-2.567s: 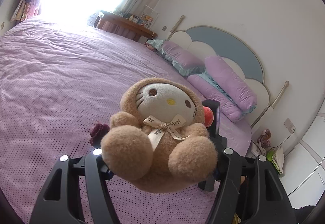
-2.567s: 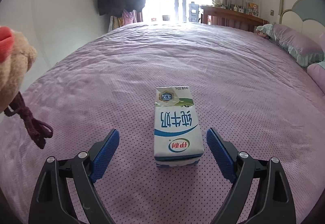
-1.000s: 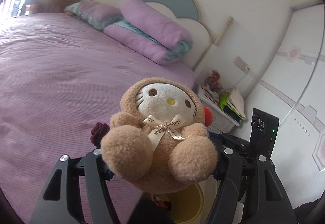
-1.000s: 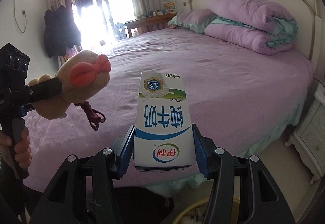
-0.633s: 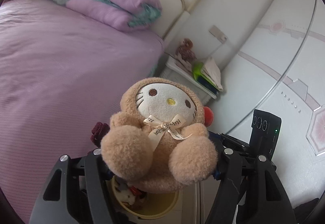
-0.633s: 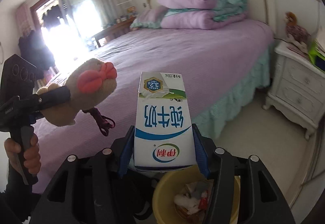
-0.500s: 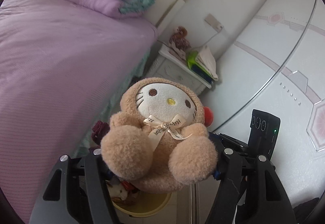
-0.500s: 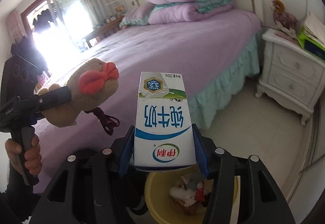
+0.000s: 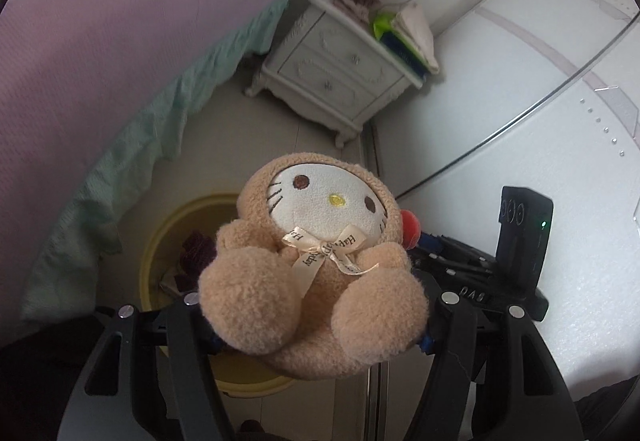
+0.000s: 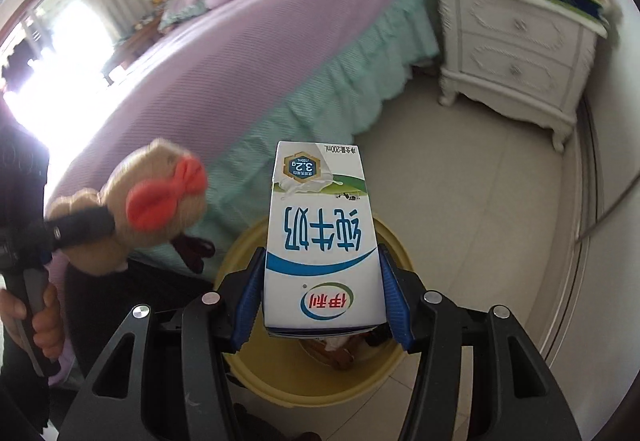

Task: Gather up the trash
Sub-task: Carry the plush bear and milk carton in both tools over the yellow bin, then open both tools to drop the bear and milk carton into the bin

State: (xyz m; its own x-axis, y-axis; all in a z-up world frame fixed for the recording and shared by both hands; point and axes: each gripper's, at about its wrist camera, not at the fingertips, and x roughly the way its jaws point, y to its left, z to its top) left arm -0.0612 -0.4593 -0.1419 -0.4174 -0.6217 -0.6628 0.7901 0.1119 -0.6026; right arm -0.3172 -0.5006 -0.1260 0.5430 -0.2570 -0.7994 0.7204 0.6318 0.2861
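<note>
1. a milk carton (image 10: 322, 241) is clamped between the blue pads of the right hand-held gripper (image 10: 322, 297), its printed face up, directly above a yellow bin (image 10: 320, 381).
2. a plush toy (image 9: 316, 265) in a tan hood, with a ribbon bow at the neck, is gripped by the left hand-held gripper (image 9: 316, 325), its jaws closed on the plush body.
3. the toy is held over the same yellow bin (image 9: 160, 241), where trash is already seen.
4. the bin is set on the floor (image 10: 480, 201) beside a purple bed (image 10: 248, 53) with a teal skirt.
5. a white nightstand (image 10: 516, 41) is seen near the bed.
</note>
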